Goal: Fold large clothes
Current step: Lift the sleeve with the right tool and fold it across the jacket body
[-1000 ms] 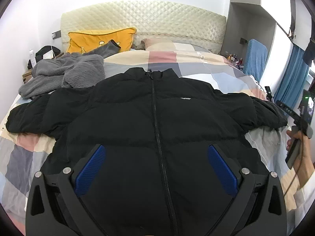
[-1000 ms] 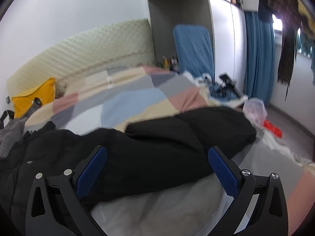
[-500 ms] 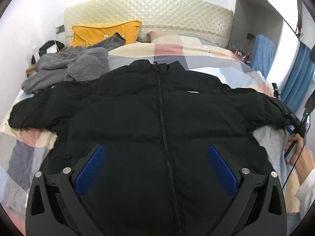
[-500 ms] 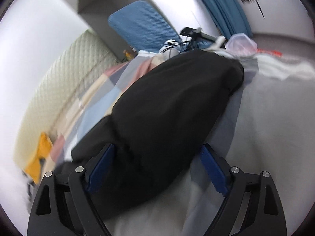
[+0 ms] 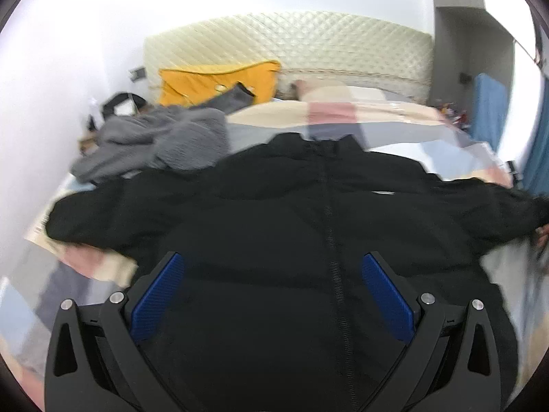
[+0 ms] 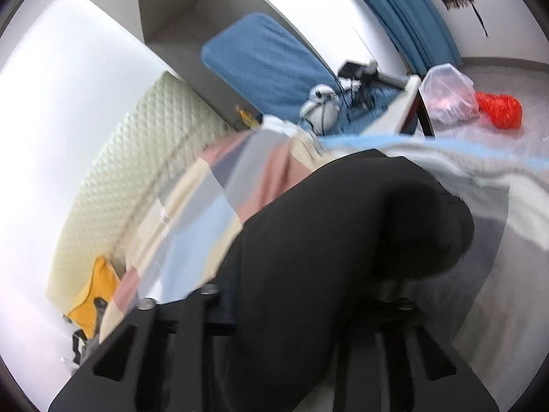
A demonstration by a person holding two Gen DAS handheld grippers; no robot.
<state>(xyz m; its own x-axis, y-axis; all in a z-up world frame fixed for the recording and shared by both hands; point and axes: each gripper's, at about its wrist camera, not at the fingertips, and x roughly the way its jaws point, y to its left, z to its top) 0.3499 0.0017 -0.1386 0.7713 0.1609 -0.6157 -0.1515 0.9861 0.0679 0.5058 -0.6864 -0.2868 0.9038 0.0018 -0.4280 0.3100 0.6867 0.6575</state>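
A big black puffy jacket (image 5: 308, 240) is spread flat, front up and zipped, on a bed with a patchwork blanket of pink, cream and blue squares (image 5: 343, 120). Its two sleeves are stretched out to the sides. A grey fluffy garment (image 5: 161, 140) and a yellow pillow (image 5: 212, 79) are seen near the quilted cream headboard (image 5: 291, 44).

What could go wrong: the sleeve is thick, puffy and smooth, so it could slip out of the right tongs if only a little of it is pinched. If the sleeve is pulled too hard, the whole jacket could be dragged sideways and the flat body could be wrinkled. The blanket under the sleeve could also be caught together with it and lifted. Both pictures are blurred, so the exact place of the pinch is hard to tell.

The right tongs (image 6: 302, 309) are closing, and the black sleeve end (image 6: 360, 240) is seen between the jaws. The blue pads are mostly hidden by the cloth, which looks pressed and bunched there, so the sleeve is judged to be grasped.

The left tongs (image 5: 271, 295) are spread wide over the lower front of the jacket. Nothing is held between the blue pads (image 5: 154, 298). Whether the jacket is touched by them cannot be told.
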